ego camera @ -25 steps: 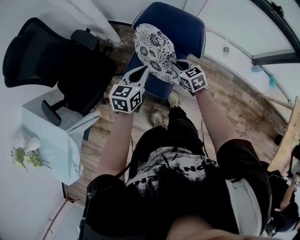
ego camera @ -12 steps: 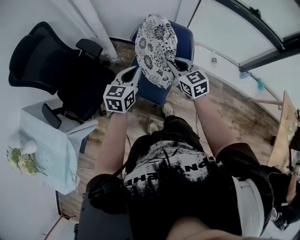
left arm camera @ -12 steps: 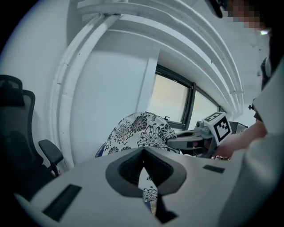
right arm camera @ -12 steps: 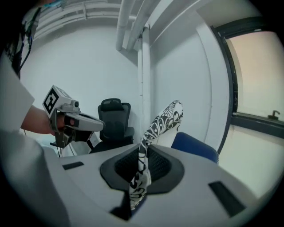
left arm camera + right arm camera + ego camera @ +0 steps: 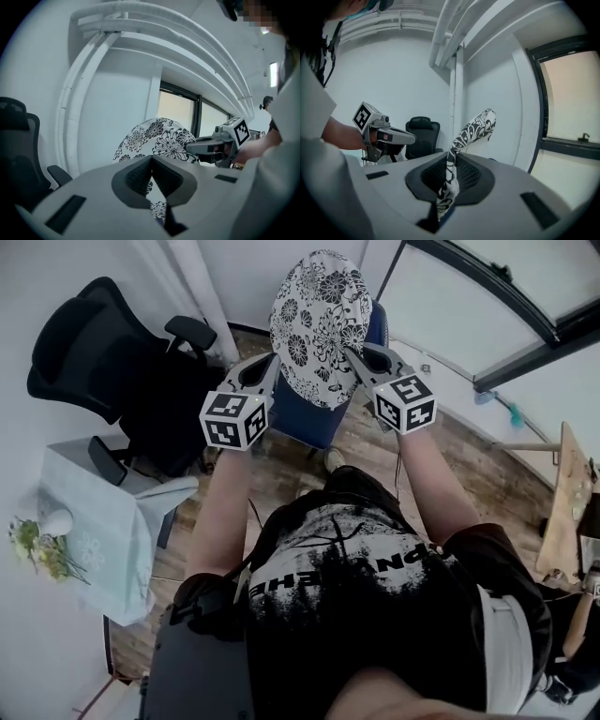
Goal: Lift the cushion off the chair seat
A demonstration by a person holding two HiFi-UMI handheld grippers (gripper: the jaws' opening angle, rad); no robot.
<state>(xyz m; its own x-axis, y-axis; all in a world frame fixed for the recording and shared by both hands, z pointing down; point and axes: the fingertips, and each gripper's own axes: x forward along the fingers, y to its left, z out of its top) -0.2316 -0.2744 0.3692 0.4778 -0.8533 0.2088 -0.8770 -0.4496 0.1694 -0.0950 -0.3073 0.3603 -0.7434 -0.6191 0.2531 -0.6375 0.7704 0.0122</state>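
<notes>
Left gripper [image 5: 271, 362], right gripper [image 5: 352, 353] clamp cushion [image 5: 319, 315] aloft.

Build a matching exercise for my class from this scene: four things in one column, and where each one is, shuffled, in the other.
Column 1
1. cushion
2. blue chair
3. black office chair
4. flowers

Column 2
A. on the pale table, lower left in the head view
B. held in the air by the left gripper and right gripper
C. beneath the cushion
D. upper left in the head view

Pairs: 1-B, 2-C, 3-D, 4-A
</notes>
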